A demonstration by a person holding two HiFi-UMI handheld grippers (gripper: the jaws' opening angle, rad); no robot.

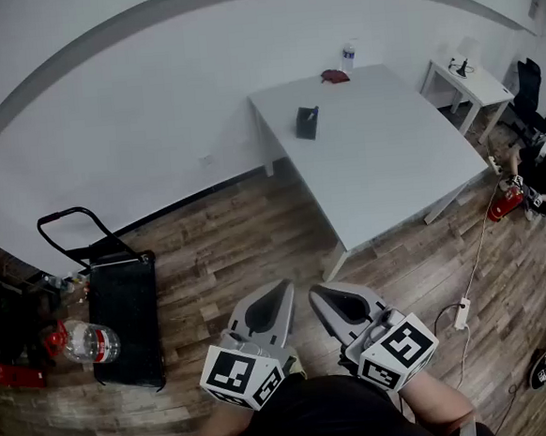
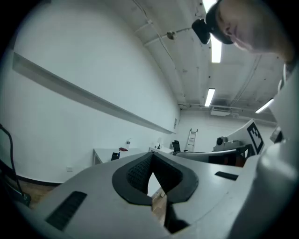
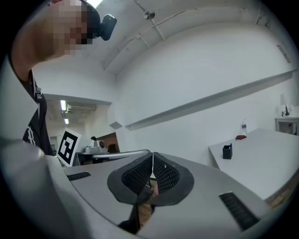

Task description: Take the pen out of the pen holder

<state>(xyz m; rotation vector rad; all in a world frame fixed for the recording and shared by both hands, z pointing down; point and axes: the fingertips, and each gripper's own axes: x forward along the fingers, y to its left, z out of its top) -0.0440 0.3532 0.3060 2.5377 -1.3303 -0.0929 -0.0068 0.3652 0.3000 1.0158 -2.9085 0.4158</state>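
A black pen holder (image 1: 308, 122) stands on the white table (image 1: 382, 166), far ahead of me. It also shows small in the right gripper view, as the pen holder (image 3: 227, 151) with a blue pen tip (image 3: 230, 145) sticking out, and tiny in the left gripper view as the pen holder (image 2: 115, 156). My left gripper (image 1: 280, 287) and right gripper (image 1: 318, 291) are held close to my body above the wooden floor, well short of the table. Both are shut with their tips touching and nothing between them.
A black hand cart (image 1: 120, 309) stands on the floor at left with a plastic bottle (image 1: 90, 342) beside it. On the table's far edge are a water bottle (image 1: 349, 56) and a red object (image 1: 334, 76). A small side table (image 1: 465, 84) and cables (image 1: 464, 312) lie right.
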